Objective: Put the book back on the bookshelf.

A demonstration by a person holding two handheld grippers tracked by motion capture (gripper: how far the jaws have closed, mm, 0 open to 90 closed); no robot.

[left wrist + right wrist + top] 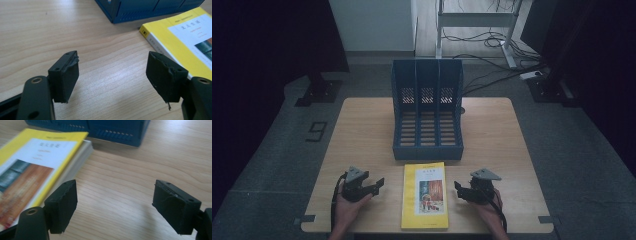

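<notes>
cables [492, 37] behind table [362, 130] in high view, perhaps power leads.

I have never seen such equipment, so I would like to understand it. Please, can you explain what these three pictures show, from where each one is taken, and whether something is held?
No robot is here: a person holds a two-jaw tool in each hand. The high view looks down on a wooden table. There you see the left gripper and the right gripper. The two other pictures come from small cameras riding on those grippers, looking along their black jaws. On the table lies a yellow book, flat, between the grippers. Behind it stands a blue file rack with three empty slots. Both grippers are open and hold nothing; bare wood shows between their jaws.
</notes>
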